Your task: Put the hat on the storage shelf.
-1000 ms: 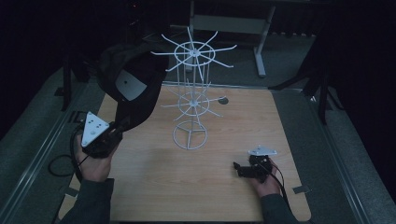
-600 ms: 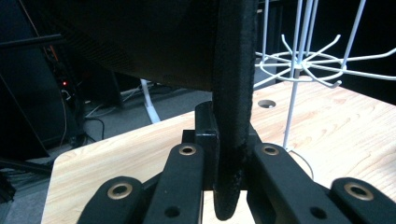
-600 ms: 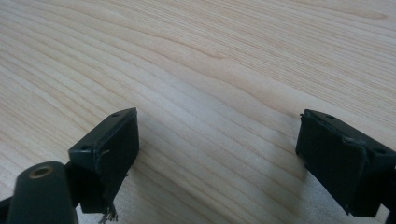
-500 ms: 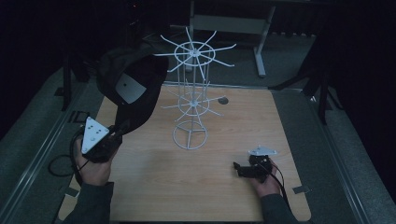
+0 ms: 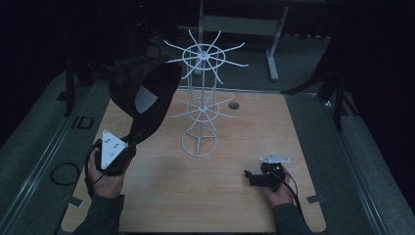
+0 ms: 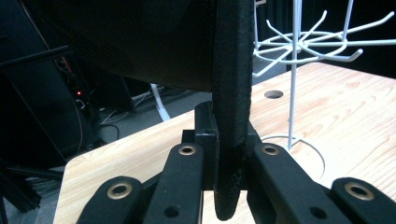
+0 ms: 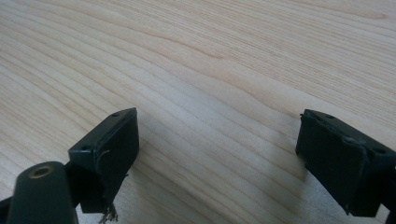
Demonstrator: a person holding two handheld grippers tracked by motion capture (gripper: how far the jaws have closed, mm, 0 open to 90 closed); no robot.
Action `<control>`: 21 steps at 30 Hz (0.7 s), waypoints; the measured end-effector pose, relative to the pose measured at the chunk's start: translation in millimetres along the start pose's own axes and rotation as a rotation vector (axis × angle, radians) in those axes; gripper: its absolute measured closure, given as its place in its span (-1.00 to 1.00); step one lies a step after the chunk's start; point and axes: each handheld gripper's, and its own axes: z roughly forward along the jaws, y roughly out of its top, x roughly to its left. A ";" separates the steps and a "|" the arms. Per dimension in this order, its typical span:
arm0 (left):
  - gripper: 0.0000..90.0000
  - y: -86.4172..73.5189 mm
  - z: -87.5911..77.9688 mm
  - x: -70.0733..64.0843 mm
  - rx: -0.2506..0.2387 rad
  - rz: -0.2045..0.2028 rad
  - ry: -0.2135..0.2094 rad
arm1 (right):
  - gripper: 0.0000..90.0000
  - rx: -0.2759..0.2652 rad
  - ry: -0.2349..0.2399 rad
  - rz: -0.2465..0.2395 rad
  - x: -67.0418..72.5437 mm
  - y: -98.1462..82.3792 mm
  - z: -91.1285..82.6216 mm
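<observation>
A black cap (image 5: 147,90) hangs in the air left of the white wire rack (image 5: 199,98), its crown up near the rack's top ring of hooks. My left gripper (image 5: 131,141) is shut on the cap's brim (image 6: 231,93), which stands edge-on between the jaws of the left gripper (image 6: 229,140). The rack (image 6: 299,46) rises to the right beyond it. My right gripper (image 5: 250,176) rests low on the wooden table (image 5: 161,196) at the front right, jaws wide open with bare wood between them (image 7: 217,140).
The rack's round wire base (image 5: 198,144) stands mid-table. A small round hole (image 5: 234,105) lies in the tabletop behind it. A grey metal stand (image 5: 240,24) is beyond the far edge. A coiled cable (image 5: 63,172) lies off the table's left side.
The left hand and the cap have shifted slightly right, toward the rack. The right gripper has stayed where it was.
</observation>
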 end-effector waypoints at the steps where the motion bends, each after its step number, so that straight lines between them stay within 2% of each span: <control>1: 0.92 -0.1 0.8 -2.5 -0.001 0.012 0.003 | -0.71 0.000 0.000 0.000 0.0 0.0 0.0; 2: 0.92 -0.1 0.8 -2.5 -0.001 0.012 0.003 | -0.71 0.000 0.000 0.000 0.0 0.0 0.0; 5: 0.91 0.1 3.4 -8.7 0.004 0.057 0.031 | -0.71 -0.001 0.000 0.000 0.0 0.0 0.0; 9: 0.91 2.7 5.3 -15.3 -0.002 0.093 0.037 | -0.71 -0.001 0.000 0.001 0.1 0.0 0.1; 14: 0.90 4.3 8.7 -24.8 0.008 0.175 0.073 | -0.71 0.000 0.000 0.001 0.0 0.0 0.0; 21: 0.86 -4.6 15.2 -31.9 0.012 0.216 0.055 | -0.71 -0.001 0.000 0.000 0.0 0.0 0.1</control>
